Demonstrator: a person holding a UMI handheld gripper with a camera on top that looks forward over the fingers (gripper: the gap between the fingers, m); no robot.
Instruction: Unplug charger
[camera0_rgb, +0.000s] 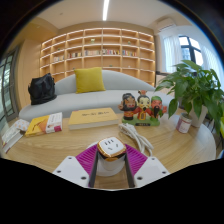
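Gripper (111, 160) low over the wooden surface (70, 148), fingers pointing toward the sofa (90, 100). Both purple pads (88, 157) press against the sides of a small white charger (111, 149), which sits squarely between the fingers; the gripper is clamped on it. The charger's top face carries an orange mark; its details are too small to read. A white cable (137, 139) runs from the charger's side, curving away across the surface toward the figurines (143, 106). Whether the charger's plug is seated in a socket cannot be told: the part below the fingers is hidden.

Positions relative to the charger:
- Yellow box or book (92, 117) lies flat on the surface just beyond the charger, slightly to its left.
- Red-and-yellow book (45, 124) lies farther left, near the surface's rim.
- Cluster of small figurines stands beyond and right of the charger, past the cable.
- Potted plant (192, 92) with broad green leaves stands well to the right, with a small white cup-like item (184, 125) near its base.

Beyond the surface: grey sofa with a yellow cushion (89, 80) at the middle and a black bag (42, 89) at its left end. Behind the sofa, a wooden shelf unit (98, 50) covers the wall. Window with a curtain (172, 55) lies right of the shelves.
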